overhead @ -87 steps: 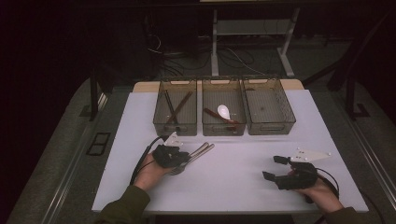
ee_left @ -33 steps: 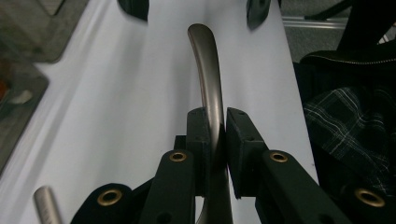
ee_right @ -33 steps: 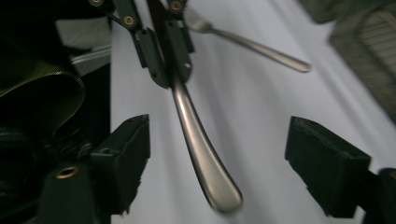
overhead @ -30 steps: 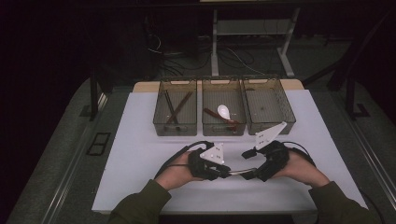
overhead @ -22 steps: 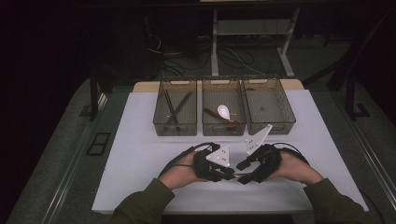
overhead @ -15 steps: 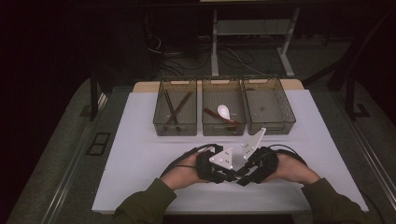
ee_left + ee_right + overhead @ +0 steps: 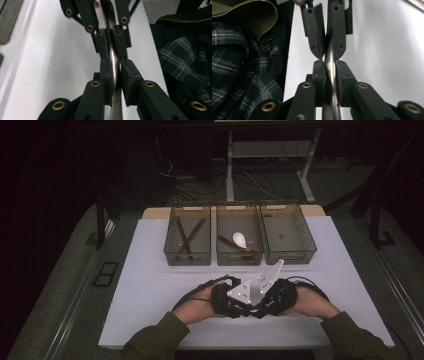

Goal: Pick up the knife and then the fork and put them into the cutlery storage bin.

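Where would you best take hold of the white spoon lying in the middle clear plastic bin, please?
Probably by its bowl, coming straight down from above: the white spoon lies flat in the middle clear plastic bin with its bowl showing, a brown stick beside it, and the walls block a sideways approach.

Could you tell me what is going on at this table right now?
A person holds a tool in each hand, the two meeting nose to nose near the front of the white table. The left tool is shut on a slim metal utensil, and the right tool has just been closing onto that utensil from the other end, so both now grip it. Behind them stand three clear bins; the middle one holds a white spoon.
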`<state>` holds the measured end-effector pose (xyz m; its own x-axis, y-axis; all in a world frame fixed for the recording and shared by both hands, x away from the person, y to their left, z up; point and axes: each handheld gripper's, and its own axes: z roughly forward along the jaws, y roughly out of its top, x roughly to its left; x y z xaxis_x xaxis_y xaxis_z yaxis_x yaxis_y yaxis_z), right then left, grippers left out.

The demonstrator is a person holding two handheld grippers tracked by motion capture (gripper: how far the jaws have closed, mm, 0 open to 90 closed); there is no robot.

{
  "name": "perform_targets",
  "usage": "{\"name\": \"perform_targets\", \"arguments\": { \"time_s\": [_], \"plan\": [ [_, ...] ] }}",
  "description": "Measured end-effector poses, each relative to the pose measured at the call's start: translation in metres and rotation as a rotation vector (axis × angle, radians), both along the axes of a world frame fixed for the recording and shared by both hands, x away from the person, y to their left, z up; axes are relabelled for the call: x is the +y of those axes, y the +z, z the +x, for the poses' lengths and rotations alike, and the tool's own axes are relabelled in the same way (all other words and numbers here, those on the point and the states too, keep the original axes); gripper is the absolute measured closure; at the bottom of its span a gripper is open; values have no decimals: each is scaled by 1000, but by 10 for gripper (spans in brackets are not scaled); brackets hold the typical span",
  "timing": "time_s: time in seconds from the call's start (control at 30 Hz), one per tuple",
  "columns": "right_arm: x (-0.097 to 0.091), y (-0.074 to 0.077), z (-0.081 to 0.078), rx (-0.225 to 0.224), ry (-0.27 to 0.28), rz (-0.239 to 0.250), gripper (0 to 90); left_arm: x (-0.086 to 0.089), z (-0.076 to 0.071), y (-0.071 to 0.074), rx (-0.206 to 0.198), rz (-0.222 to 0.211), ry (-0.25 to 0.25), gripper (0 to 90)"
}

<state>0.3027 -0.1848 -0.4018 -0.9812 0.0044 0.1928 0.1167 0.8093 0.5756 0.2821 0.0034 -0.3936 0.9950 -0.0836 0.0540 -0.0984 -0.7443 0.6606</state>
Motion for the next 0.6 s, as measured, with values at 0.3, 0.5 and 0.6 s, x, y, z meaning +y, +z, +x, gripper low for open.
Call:
{"name": "perform_targets", "arguments": {
  "time_s": [0.3,0.5,0.6],
  "plan": [
    [-4,1,-2,-16,-22,8,831,10,4,6,12,-48,43,672],
    [-14,1,3,-49,-63,-5,829,32,9,9,45,-125,141,511],
    [-25,1,6,-60,-117,-9,829,48,8,9,37,-158,193,436]
  ]
}}
